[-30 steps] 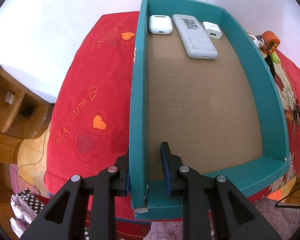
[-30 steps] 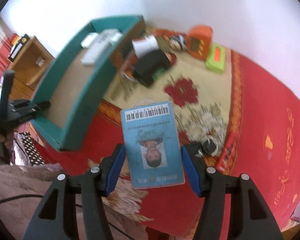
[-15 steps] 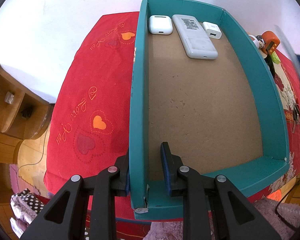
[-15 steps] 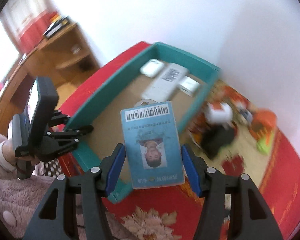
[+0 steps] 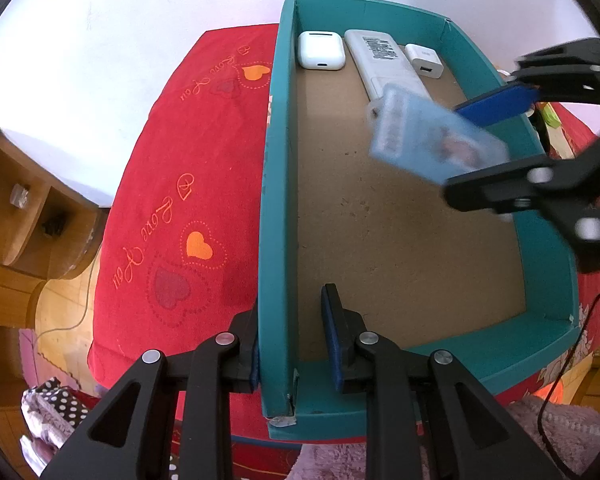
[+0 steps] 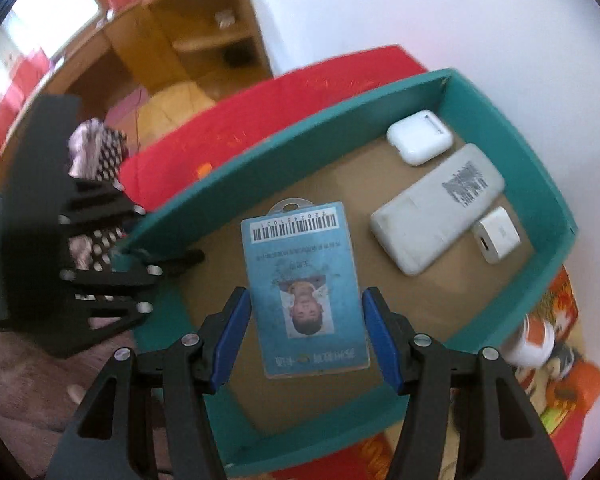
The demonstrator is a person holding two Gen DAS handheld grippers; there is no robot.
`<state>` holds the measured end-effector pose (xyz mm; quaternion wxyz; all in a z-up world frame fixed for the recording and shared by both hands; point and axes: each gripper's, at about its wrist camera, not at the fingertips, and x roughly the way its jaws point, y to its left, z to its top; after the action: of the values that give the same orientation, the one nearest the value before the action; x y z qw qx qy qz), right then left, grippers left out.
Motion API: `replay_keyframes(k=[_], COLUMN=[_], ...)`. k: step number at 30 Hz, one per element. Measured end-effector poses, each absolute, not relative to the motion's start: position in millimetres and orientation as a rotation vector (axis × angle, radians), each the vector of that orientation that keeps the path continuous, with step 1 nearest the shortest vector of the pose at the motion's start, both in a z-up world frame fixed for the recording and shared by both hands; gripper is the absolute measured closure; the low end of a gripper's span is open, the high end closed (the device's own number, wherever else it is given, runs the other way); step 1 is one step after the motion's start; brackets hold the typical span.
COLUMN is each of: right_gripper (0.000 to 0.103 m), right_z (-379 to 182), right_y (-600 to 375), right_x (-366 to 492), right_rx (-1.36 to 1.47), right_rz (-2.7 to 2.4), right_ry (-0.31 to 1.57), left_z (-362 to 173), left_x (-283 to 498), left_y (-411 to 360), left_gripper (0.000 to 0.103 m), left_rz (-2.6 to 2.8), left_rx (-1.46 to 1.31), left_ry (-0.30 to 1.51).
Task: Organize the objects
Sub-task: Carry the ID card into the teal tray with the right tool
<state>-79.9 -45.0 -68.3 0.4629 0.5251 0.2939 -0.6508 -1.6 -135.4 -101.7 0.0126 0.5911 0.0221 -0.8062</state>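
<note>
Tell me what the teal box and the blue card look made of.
Box: seemingly cardboard, matte teal walls, raw brown board floor, a frayed corner in the left view. Card: probably printed paper in a glossy clear plastic sleeve with a punched hanger tab, held by the right gripper.

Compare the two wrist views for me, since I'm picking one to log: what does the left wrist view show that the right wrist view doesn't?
Only the left wrist view shows the left gripper straddling the teal box wall, and the heart-patterned red cloth.

Only the right wrist view shows the ID card face: barcode, upside-down photo, held between the right gripper fingers. In the left view the card is a blur.

Both show the white earbud case, remote, charger, and wooden shelf.
</note>
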Motion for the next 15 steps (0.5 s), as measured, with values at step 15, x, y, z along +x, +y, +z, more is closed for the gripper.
replay_keyframes(k=[15], right_gripper=[0.045], right_z=[-101.4], right_y=[-78.5], right_x=[-89.4], right_rx=[1.267], right_rz=[-1.525], right_ry=[0.804], left_z=[-101.8], left_x=[-1.3], left_y=[-135.3], left_gripper=[0.079], left_rz=[-2.514], left_rx=[1.843], left_ry=[0.067])
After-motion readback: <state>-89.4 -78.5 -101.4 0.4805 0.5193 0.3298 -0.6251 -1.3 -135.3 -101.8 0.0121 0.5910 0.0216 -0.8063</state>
